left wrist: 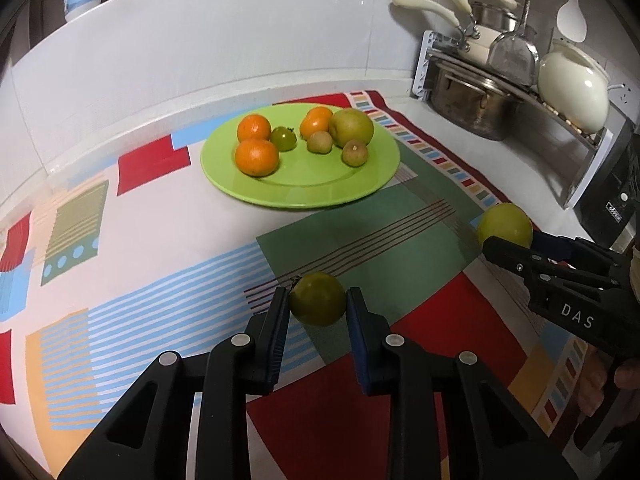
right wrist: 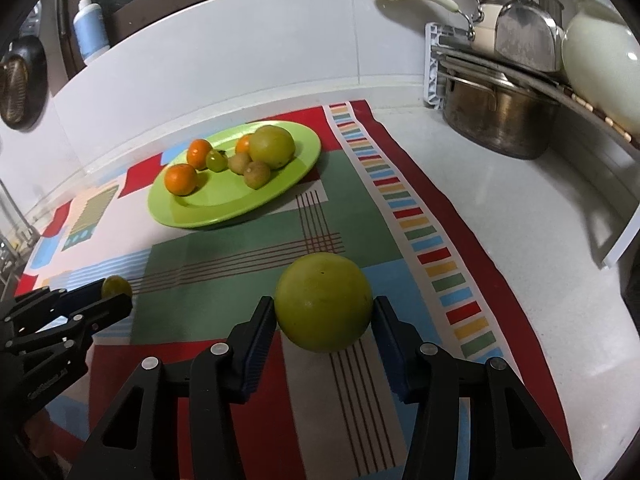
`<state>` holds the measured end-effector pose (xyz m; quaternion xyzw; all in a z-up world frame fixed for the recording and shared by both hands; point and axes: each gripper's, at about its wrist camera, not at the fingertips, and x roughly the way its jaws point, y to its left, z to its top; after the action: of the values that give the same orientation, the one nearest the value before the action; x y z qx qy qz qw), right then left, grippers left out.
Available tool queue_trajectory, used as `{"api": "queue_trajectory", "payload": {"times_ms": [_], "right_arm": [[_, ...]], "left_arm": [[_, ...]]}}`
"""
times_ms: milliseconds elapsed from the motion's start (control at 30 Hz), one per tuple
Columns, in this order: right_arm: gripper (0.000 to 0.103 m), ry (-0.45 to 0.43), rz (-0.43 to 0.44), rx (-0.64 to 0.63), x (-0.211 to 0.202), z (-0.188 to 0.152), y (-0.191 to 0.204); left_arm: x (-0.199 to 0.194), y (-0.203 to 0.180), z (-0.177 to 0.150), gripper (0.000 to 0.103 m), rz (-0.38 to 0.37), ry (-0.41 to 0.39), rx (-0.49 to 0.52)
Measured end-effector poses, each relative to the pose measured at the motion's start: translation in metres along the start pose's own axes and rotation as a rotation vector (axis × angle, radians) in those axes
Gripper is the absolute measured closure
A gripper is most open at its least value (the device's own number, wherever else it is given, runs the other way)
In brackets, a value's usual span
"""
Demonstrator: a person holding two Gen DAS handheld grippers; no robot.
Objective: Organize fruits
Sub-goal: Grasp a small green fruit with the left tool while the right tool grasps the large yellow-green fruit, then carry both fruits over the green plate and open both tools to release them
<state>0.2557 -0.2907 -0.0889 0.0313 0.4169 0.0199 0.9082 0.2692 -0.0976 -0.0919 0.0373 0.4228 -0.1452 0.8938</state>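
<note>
A green plate (left wrist: 304,192) (right wrist: 208,212) on the patterned cloth holds several fruits: oranges (left wrist: 256,151), a large green fruit (left wrist: 351,127), small brownish fruits and a small green tomato (left wrist: 283,138). My left gripper (left wrist: 318,300) is shut on a small green tomato (left wrist: 317,299), its pads touching both sides; it also shows in the right wrist view (right wrist: 116,286). My right gripper (right wrist: 324,312) is shut on a large green round fruit (right wrist: 323,307), seen in the left wrist view (left wrist: 505,224) at the right.
The patterned cloth (left wrist: 160,248) covers the white counter. A dish rack (left wrist: 520,80) with steel pots, cream pans and a white pot (right wrist: 500,120) stands at the back right. A black box (left wrist: 612,184) sits at the right. A pump bottle (right wrist: 90,24) stands behind the wall ledge.
</note>
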Motion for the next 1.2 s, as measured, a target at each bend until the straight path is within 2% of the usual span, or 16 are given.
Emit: {"api": "queue_trajectory", "payload": {"times_ms": [633,1200], "right_arm": [[0.053,-0.088,0.033,-0.025,-0.051,0.008,0.045],[0.053,-0.180,0.035,-0.045,-0.075,0.029,0.092]], "left_arm": [[-0.054,0.019,0.010,0.074,-0.060,-0.122,0.037],[-0.083,0.044,0.042,0.074,-0.083,-0.228,0.119]]}}
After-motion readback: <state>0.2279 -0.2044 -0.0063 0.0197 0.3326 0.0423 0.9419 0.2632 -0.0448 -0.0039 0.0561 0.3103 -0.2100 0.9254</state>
